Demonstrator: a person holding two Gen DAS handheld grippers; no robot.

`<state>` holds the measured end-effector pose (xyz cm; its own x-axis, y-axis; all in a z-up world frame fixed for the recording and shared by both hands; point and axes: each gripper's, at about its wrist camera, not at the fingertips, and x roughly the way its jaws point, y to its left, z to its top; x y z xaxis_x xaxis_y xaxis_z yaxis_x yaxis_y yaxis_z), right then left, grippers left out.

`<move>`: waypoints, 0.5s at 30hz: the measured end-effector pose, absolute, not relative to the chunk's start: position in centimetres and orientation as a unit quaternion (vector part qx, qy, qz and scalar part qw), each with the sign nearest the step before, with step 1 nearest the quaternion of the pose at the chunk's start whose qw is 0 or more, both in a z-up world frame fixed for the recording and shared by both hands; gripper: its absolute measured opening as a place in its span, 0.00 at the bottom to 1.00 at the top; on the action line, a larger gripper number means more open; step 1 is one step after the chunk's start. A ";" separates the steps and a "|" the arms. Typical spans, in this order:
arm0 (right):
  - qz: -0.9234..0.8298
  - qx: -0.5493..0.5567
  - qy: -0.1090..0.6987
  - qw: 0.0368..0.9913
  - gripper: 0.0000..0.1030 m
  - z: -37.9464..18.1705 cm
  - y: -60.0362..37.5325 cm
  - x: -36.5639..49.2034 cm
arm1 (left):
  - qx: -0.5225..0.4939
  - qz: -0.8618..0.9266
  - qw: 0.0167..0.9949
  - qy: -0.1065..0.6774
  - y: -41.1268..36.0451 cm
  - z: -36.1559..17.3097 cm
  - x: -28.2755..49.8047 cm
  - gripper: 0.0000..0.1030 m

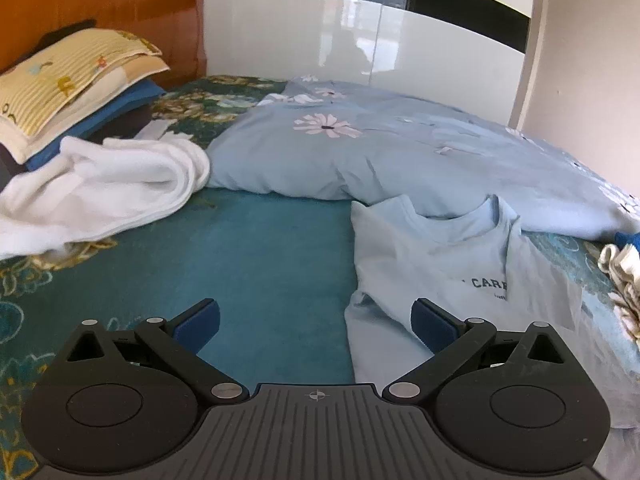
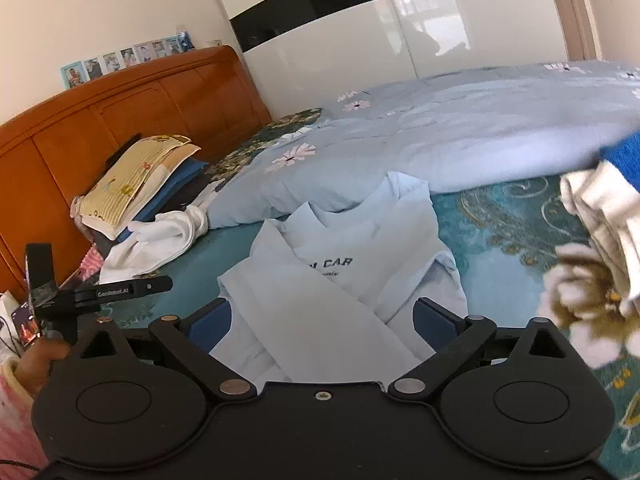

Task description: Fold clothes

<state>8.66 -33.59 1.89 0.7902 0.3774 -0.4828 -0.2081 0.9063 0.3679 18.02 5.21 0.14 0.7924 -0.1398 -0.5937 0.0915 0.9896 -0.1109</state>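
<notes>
Left wrist view: left gripper [image 1: 316, 322] angled down over the teal bed sheet [image 1: 260, 248], jaws spread wide, nothing between them, its right finger just over the sleeve edge of the light blue sweatshirt [image 1: 460, 264]. Right wrist view: right gripper [image 2: 322, 326] tilted down above that sweatshirt [image 2: 340, 276], jaws spread, no cloth pinched. Sweatshirt lay partly folded on the bed, collar toward the floral duvet [image 2: 460, 136]. White towel [image 1: 100, 188] near the pillow [image 1: 68, 76].
</notes>
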 end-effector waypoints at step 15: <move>0.230 0.130 0.253 0.931 0.98 2.4 -34.0 15.3 | -0.038 -0.083 0.947 0.309 5.3 -0.2 22.2 1.00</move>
